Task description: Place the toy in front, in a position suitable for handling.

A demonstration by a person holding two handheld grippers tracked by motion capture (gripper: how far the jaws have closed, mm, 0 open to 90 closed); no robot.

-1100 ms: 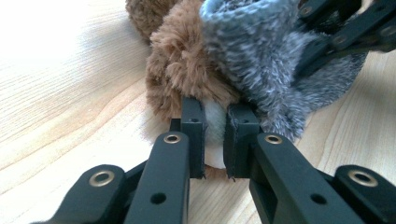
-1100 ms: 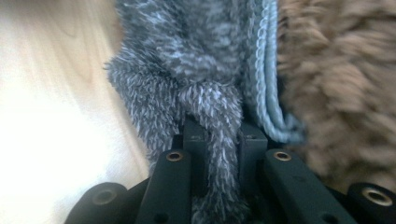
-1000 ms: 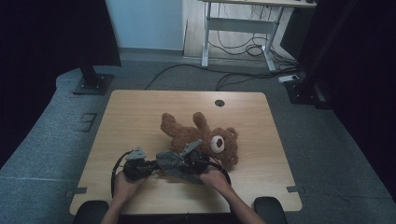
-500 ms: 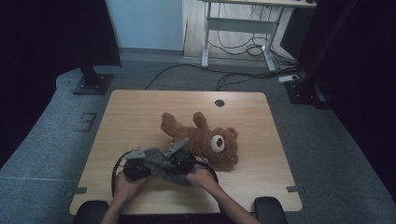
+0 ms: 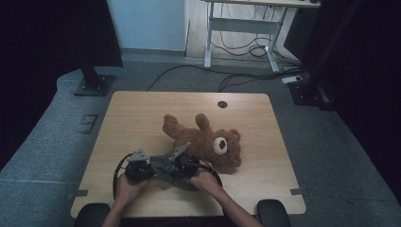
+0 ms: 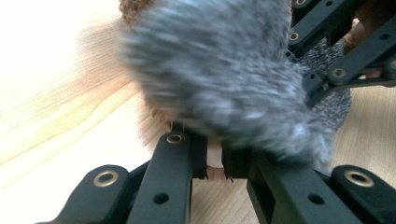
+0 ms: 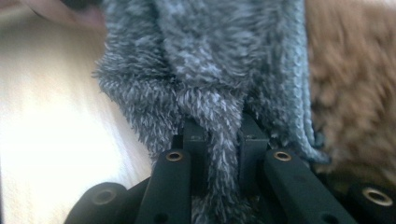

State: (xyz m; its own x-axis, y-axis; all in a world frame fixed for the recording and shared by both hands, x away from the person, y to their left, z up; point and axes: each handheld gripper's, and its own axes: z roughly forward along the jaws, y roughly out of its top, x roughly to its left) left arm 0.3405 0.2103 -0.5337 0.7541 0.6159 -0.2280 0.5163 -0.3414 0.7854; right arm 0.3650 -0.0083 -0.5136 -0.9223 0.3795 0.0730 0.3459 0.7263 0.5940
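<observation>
At the table's near edge, the person's two hands hold both grippers close together over a fuzzy grey knit garment (image 5: 177, 171). Right gripper (image 7: 223, 140): jaws clamped on a fold of the grey fabric. Left gripper (image 6: 214, 158): jaws nearly closed on its edge. Just beyond lies a brown teddy bear (image 5: 208, 141) on the wooden table (image 5: 142, 113), touching the garment.

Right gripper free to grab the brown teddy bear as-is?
Probably not: the right gripper has its jaws closed on a fold of fuzzy grey fabric. The brown plush teddy bear lies just beyond it, so it must release first.
</observation>
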